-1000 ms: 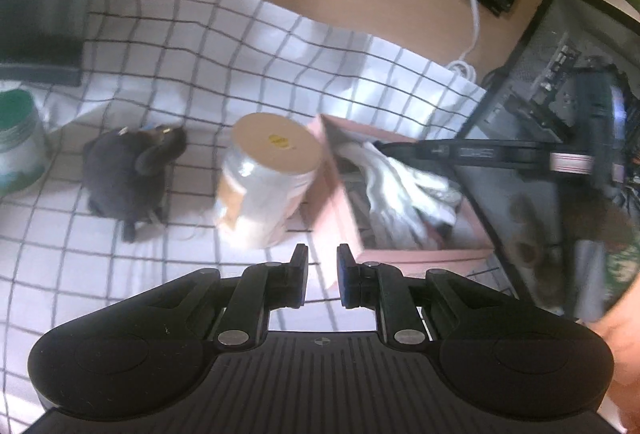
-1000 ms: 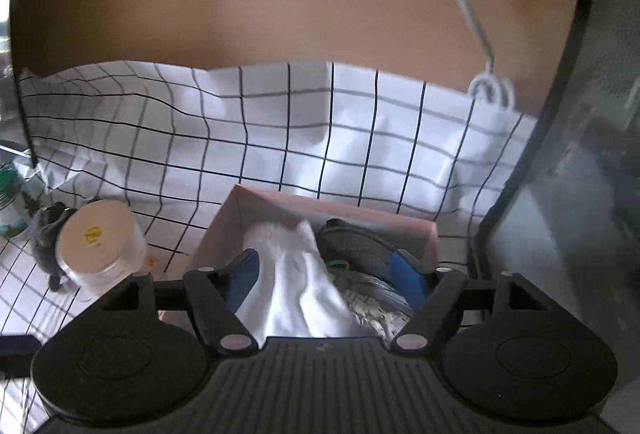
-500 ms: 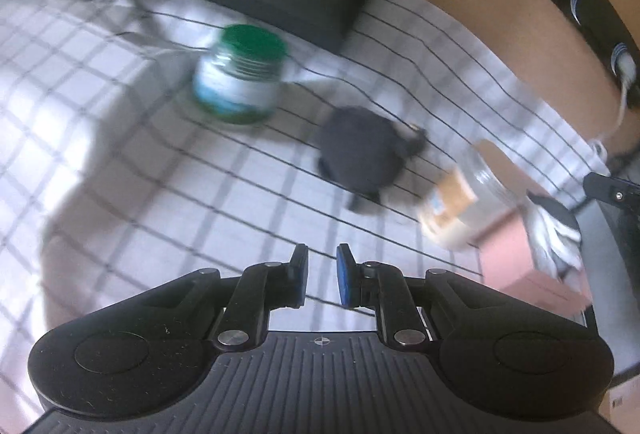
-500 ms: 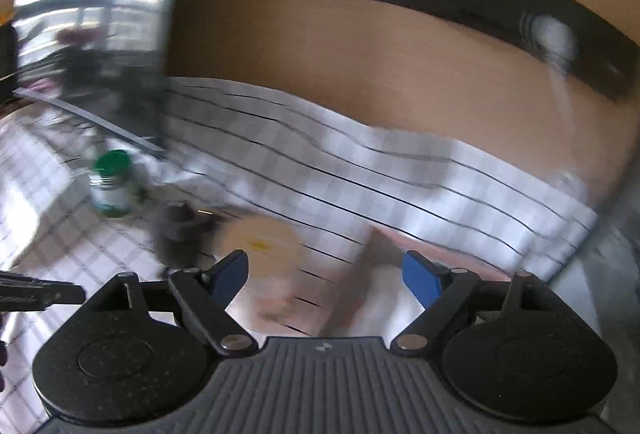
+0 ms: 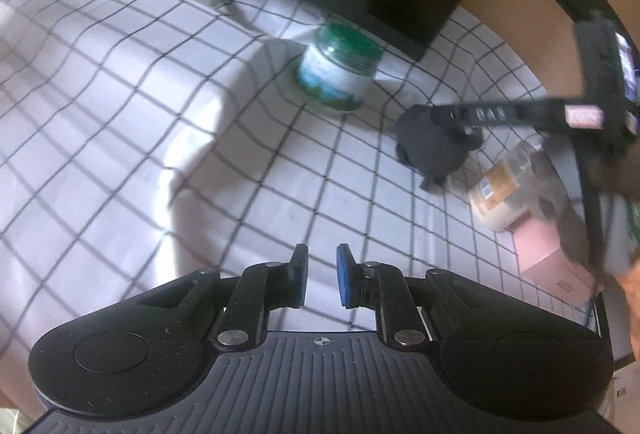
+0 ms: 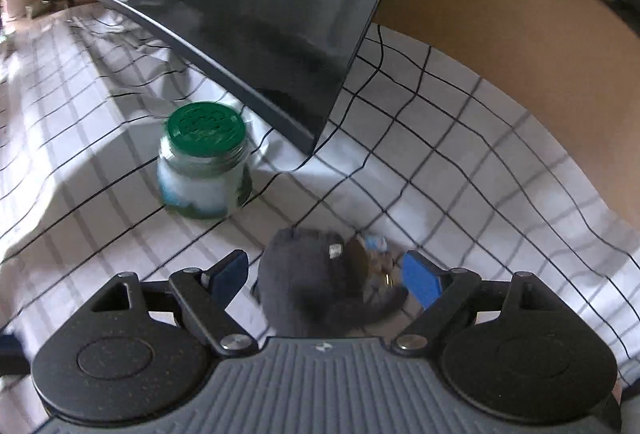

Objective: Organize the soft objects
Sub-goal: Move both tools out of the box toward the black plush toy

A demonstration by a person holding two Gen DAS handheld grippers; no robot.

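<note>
A dark grey plush toy lies on the white checked cloth. My right gripper hangs over it, open, with a blue pad on each side of the toy and neither pressing on it. In the left wrist view the same toy sits at the right with the right gripper above it. A pink box stands at the far right, its inside hidden. My left gripper is shut and holds nothing, above bare cloth.
A green-lidded jar stands just left of the toy, under the lower edge of a dark monitor. A clear jar with a tan lid stands between the toy and the pink box. A wooden wall rises behind the cloth.
My right gripper left the pink box with the white fabric, swung left and now straddles the plush toy with wider jaws. The left gripper also swung left, still shut.
</note>
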